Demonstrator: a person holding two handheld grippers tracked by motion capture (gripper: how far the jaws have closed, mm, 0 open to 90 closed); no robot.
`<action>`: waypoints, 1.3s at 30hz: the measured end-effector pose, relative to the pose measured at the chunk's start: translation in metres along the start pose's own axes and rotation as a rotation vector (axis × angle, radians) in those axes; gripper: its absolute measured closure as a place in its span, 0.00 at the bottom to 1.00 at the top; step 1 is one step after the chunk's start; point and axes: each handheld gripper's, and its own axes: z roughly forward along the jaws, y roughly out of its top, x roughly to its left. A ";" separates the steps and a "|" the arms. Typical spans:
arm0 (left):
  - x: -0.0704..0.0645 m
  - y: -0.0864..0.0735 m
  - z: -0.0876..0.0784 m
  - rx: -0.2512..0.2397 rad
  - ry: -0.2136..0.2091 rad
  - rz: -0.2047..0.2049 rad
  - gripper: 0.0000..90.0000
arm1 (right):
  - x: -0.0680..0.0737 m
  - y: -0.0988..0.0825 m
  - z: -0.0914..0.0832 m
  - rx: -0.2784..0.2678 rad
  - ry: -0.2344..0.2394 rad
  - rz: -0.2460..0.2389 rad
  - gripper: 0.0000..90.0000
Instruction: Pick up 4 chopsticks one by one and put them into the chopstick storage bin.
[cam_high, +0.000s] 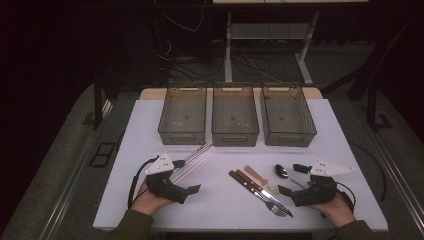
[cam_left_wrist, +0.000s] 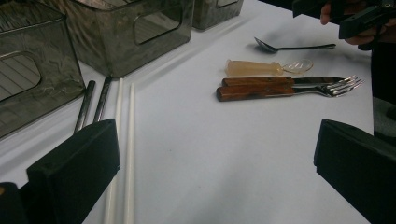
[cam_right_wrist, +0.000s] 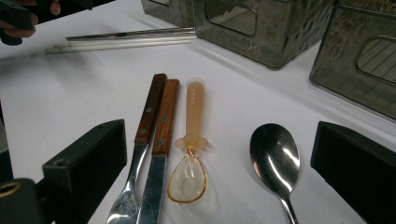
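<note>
Best done one piece at a time: pick a single utensil, come down over its middle with jaws square across it, close only once both pads flank it, then lift straight up clear of its neighbours. Worth starting at an outer piece, since the wooden-handled fork (cam_right_wrist: 135, 154) and knife (cam_right_wrist: 159, 154) lie touching side by side and could drag each other.

Left hand-held gripper (cam_high: 187, 176), lower left of the high view, wide and holding nothing, just beside the chopsticks (cam_left_wrist: 122, 140): two white, two dark metal, thin, long, lying parallel near the left bin (cam_high: 183, 116). Right hand-held gripper (cam_high: 294, 179), lower right, likewise wide and empty, facing the metal spoon (cam_right_wrist: 275, 158), shiny, bowl up, and the amber plastic spoon (cam_right_wrist: 189, 154), translucent. All cutlery flat on the white tabletop (cam_high: 220, 200), in front of three empty smoky bins along the upper middle.
</note>
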 end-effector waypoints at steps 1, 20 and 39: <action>0.000 0.000 0.000 0.000 0.001 -0.001 0.00 | 0.000 0.000 0.000 -0.001 0.001 0.002 0.04; 0.009 0.002 -0.007 -0.026 0.029 -0.018 0.00 | -0.002 0.001 0.001 0.008 0.000 0.011 0.04; 0.031 0.004 -0.015 -0.023 0.105 -0.035 0.16 | 0.001 0.000 0.002 0.014 0.002 0.006 0.04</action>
